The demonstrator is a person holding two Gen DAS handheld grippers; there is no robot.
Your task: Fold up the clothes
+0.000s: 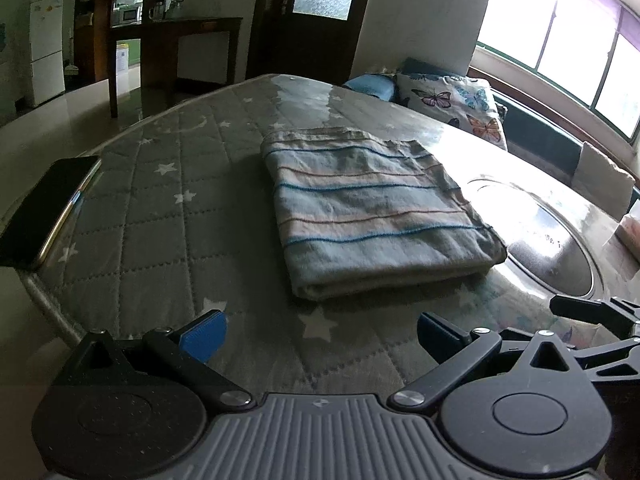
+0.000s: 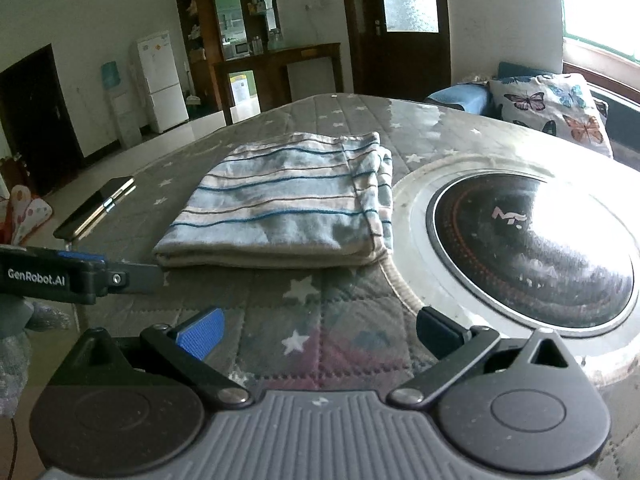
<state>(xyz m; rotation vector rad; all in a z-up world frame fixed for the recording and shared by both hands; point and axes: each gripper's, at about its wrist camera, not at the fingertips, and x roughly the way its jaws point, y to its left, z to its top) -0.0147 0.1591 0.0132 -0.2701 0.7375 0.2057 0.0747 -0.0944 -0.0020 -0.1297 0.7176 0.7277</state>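
A striped blue, white and grey cloth (image 1: 372,212) lies folded into a thick rectangle on the grey star-quilted table cover (image 1: 168,216). It also shows in the right wrist view (image 2: 288,208). My left gripper (image 1: 320,336) is open and empty, a little short of the cloth's near edge. My right gripper (image 2: 320,332) is open and empty, near the cloth's near right corner. The left gripper's side (image 2: 80,276) shows at the left of the right wrist view.
A dark phone (image 1: 48,208) lies at the table's left edge, also in the right wrist view (image 2: 96,208). A round black induction hob (image 2: 532,248) is set in the table right of the cloth. A butterfly cushion (image 1: 456,104) sits behind.
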